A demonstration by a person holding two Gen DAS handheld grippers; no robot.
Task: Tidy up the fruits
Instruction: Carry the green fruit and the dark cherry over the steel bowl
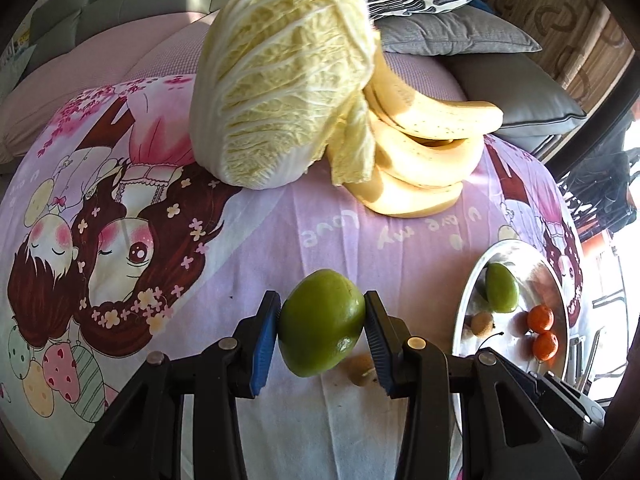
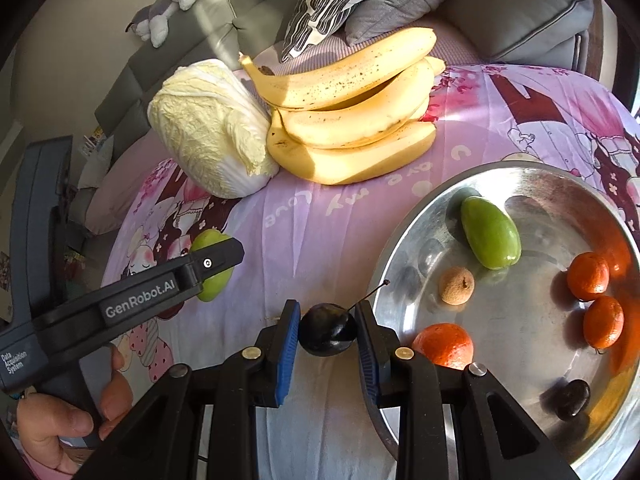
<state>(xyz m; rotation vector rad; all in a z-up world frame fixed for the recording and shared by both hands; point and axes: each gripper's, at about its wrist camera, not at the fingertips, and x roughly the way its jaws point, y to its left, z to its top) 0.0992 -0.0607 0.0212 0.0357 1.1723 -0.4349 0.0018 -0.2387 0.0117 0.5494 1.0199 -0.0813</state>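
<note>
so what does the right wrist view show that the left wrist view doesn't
Only the right wrist view: the right claw shut on a dark cherry, a bigger orange by the plate's near rim, a plush toy.
Only the left wrist view: a small brown fruit on the cloth under the left claw.
Both: green fruit in that claw, cabbage, bananas, metal plate.

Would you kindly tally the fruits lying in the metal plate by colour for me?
In the metal plate:
Green: 1, the green fruit
Orange: 3, the oranges
Brown: 1, the small brown fruit
Dark: 1, the dark fruit
Total: 6
</note>
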